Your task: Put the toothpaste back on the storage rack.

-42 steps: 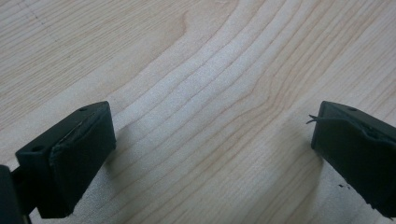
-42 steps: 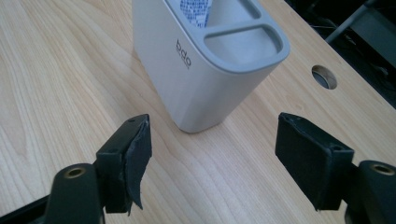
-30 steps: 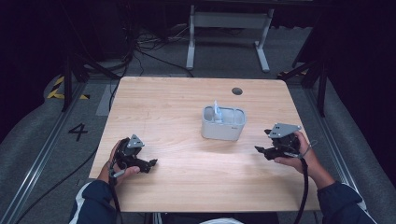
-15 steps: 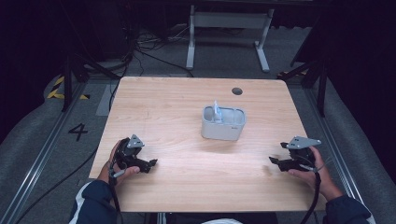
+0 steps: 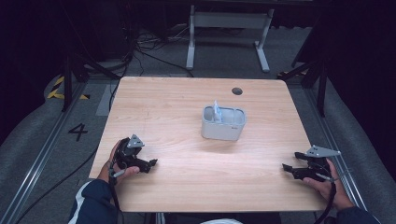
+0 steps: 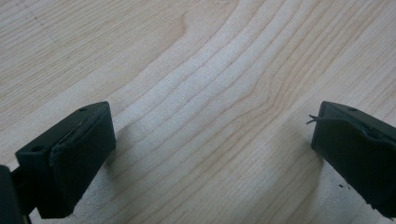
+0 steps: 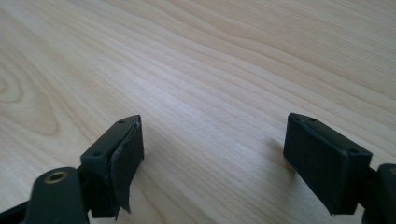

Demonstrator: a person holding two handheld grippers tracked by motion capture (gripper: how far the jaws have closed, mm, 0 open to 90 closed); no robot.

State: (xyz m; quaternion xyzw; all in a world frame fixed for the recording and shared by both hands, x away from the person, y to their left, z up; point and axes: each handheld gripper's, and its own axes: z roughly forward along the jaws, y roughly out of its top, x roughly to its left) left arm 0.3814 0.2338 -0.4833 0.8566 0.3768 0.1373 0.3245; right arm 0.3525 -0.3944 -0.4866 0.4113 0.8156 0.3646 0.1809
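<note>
A small grey two-compartment holder (image 5: 223, 123) stands near the middle of the wooden table (image 5: 187, 102), with a pale blue-white item (image 5: 216, 110) sticking up from its left compartment. My left gripper (image 5: 152, 163) rests low over the table's front left, open, its jaws wide apart over bare wood (image 6: 210, 135). At the front right edge my right gripper (image 5: 286, 168) also stands open, with nothing between its jaws (image 7: 212, 149). Both are well apart from the holder.
A dark round hole (image 5: 237, 91) sits near the table's far right. Beyond the far edge stand a white metal frame (image 5: 224, 28) and loose cables (image 5: 149, 46) on the floor. A floor mark "4" (image 5: 78, 131) lies at the left.
My right gripper has moved back toward the person and outward to the table's front right edge. The left gripper has stayed put.
</note>
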